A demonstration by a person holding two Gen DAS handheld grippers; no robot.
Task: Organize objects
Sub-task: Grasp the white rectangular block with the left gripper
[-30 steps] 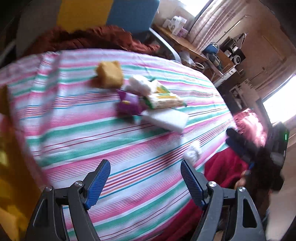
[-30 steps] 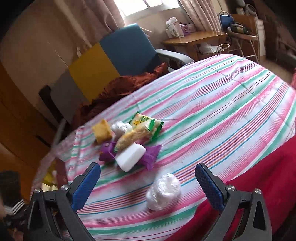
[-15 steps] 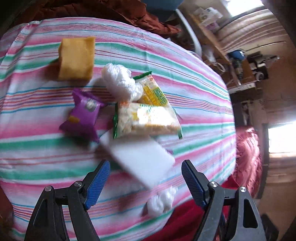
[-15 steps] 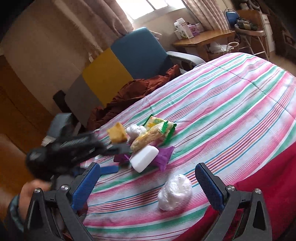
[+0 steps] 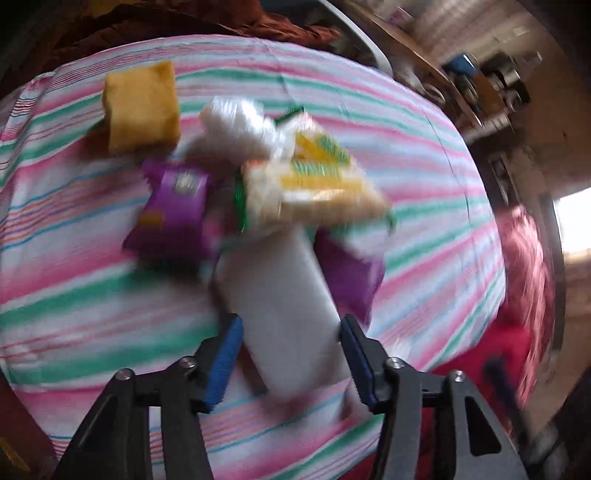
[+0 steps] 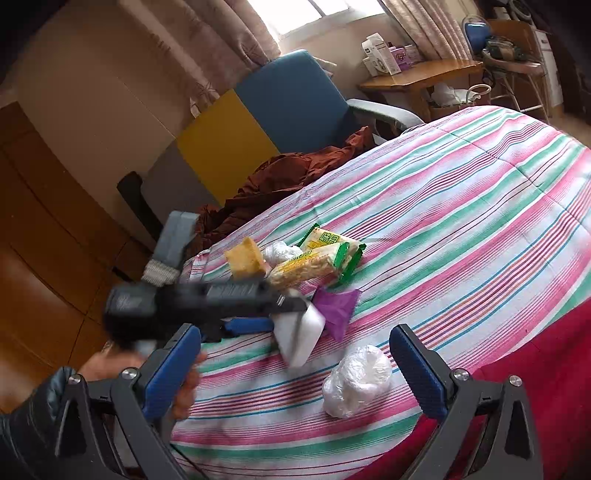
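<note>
A bed with a pink, green and white striped cover [image 6: 461, 206] fills most of the room. A red blanket [image 6: 546, 354] hangs at its near edge. Behind the bed stands a chair with blue, yellow and grey panels [image 6: 258, 125], with a rust-brown cloth [image 6: 291, 173] heaped in front of it. Bright daylight comes through a window [image 6: 314, 11] with pale patterned curtains [image 6: 229, 40]. A small wooden table [image 6: 421, 77] holds white boxes [image 6: 380, 55]. The walls are beige, and brown wooden doors [image 6: 33, 229] stand on the left.

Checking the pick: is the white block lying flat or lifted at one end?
Tilted: in the right wrist view the white block stands on edge between the closing left gripper, beside the purple packet.
</note>
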